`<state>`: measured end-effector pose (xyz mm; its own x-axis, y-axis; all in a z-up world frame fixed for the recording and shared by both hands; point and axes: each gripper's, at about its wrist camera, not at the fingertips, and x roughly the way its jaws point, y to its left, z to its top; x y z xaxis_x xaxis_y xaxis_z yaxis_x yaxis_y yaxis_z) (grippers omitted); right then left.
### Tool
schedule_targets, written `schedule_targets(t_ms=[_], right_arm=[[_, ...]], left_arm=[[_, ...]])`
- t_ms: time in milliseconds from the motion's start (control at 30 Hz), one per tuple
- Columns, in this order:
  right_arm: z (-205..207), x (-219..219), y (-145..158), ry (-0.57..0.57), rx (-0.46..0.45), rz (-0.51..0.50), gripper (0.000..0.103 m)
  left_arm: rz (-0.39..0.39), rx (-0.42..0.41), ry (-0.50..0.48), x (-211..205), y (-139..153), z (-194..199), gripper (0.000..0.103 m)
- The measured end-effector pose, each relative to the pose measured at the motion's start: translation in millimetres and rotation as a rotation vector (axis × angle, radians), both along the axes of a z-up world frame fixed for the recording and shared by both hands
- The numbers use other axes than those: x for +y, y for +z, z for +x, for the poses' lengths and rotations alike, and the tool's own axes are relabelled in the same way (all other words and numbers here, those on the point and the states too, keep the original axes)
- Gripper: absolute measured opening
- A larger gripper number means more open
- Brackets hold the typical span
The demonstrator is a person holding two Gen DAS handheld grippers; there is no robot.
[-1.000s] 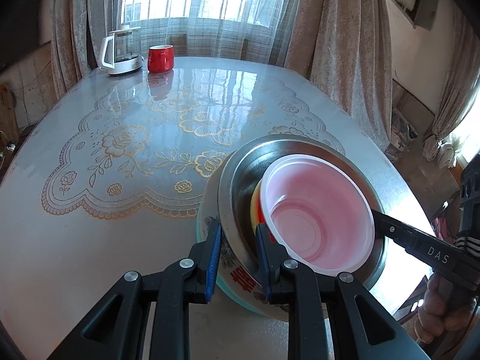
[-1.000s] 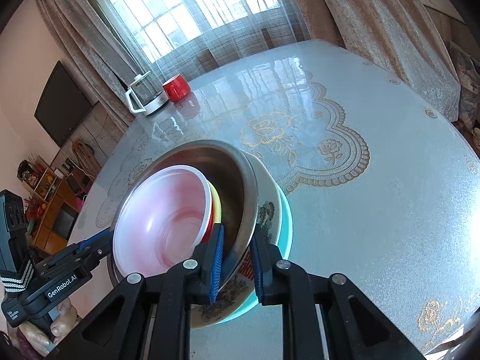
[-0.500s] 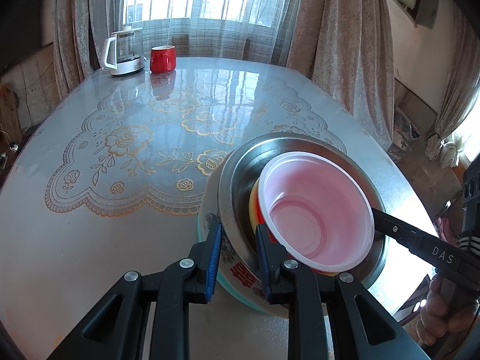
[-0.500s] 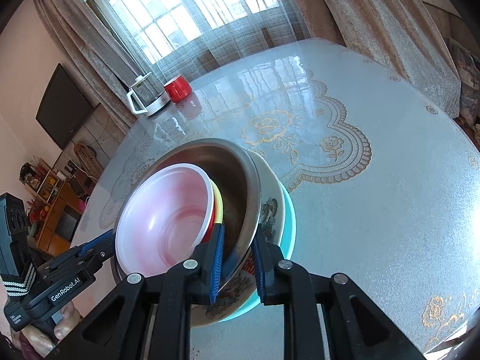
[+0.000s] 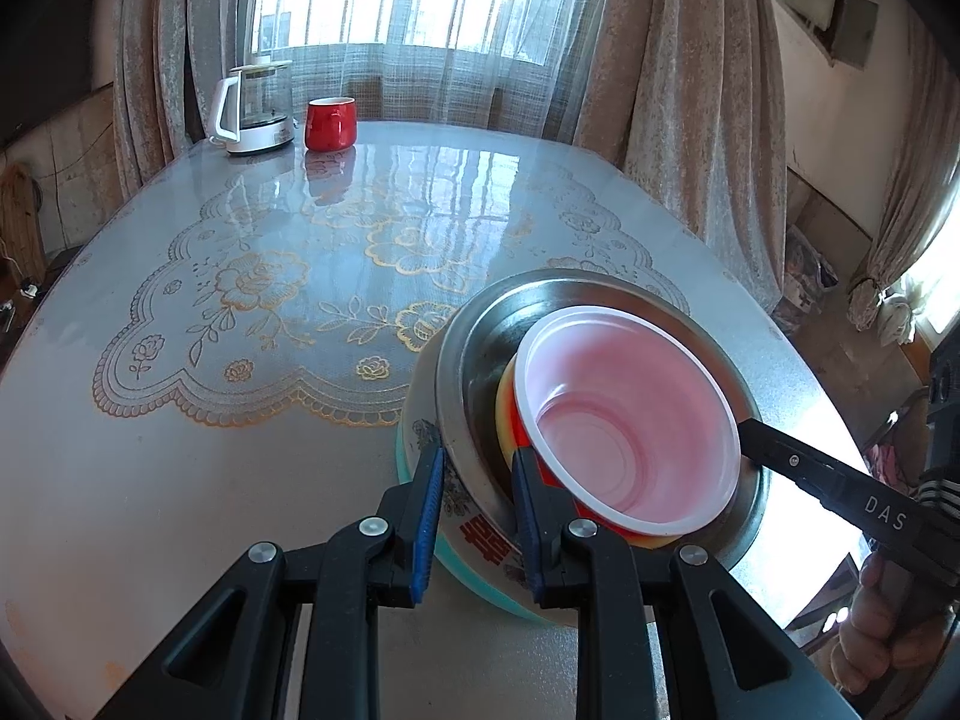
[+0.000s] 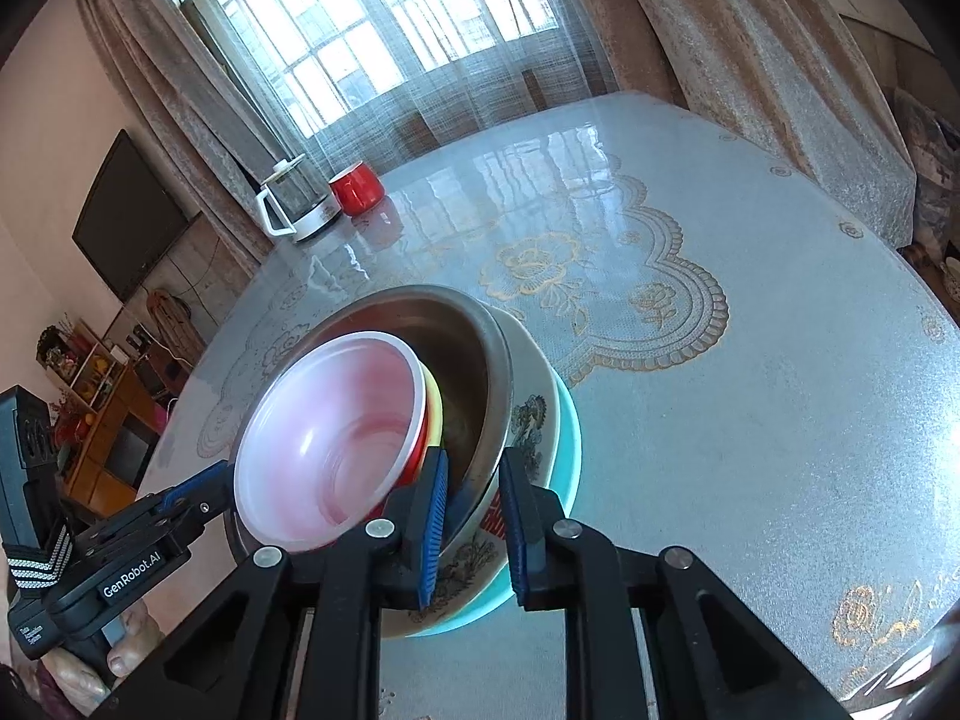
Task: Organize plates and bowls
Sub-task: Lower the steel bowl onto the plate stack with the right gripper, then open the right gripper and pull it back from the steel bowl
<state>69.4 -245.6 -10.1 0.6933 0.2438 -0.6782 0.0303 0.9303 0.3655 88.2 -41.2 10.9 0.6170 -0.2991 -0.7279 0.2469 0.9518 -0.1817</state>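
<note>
A nested stack of dishes is held between both grippers over the table. From the bottom: a teal plate (image 5: 480,591), a patterned ceramic bowl (image 5: 474,531), a steel bowl (image 5: 480,348), yellow and red bowls, and a pink plastic bowl (image 5: 624,414) on top. My left gripper (image 5: 477,474) is shut on the near rim of the steel and ceramic bowls. My right gripper (image 6: 471,480) is shut on the opposite rim of the steel bowl (image 6: 468,336) and ceramic bowl (image 6: 528,420). The pink bowl (image 6: 336,426) leans toward the left gripper's side.
A glass kettle (image 5: 255,111) and a red mug (image 5: 330,123) stand at the table's far edge by the window. The table (image 5: 180,450) has a gold floral cover. Curtains hang behind. A TV and shelves (image 6: 102,396) lie off the table's side.
The stack, held by both grippers, has moved slightly farther over the table; the grip on the rims is unchanged.
</note>
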Motion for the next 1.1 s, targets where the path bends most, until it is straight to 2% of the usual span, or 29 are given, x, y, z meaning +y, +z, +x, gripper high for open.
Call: schedule_targets(t_ms=[267,767,967,1100], right_arm=[[2,-2,-1,0.005,0.003,0.016,0.018],[-5,8,2,0.000,-0.018,-0.054,0.023],[-11,11,6,-0.016,-0.046,-0.069,0.025],[-20,17,13,-0.032,-0.091,-0.111,0.029]], left_arm=[[0.006,-0.019,0.018,3,4,-5,0.025],[0.031,-0.057,0.057,12,6,-24,0.028],[0.045,-0.067,0.074,17,2,-34,0.028],[0.054,-0.077,0.101,22,1,-40,0.034]])
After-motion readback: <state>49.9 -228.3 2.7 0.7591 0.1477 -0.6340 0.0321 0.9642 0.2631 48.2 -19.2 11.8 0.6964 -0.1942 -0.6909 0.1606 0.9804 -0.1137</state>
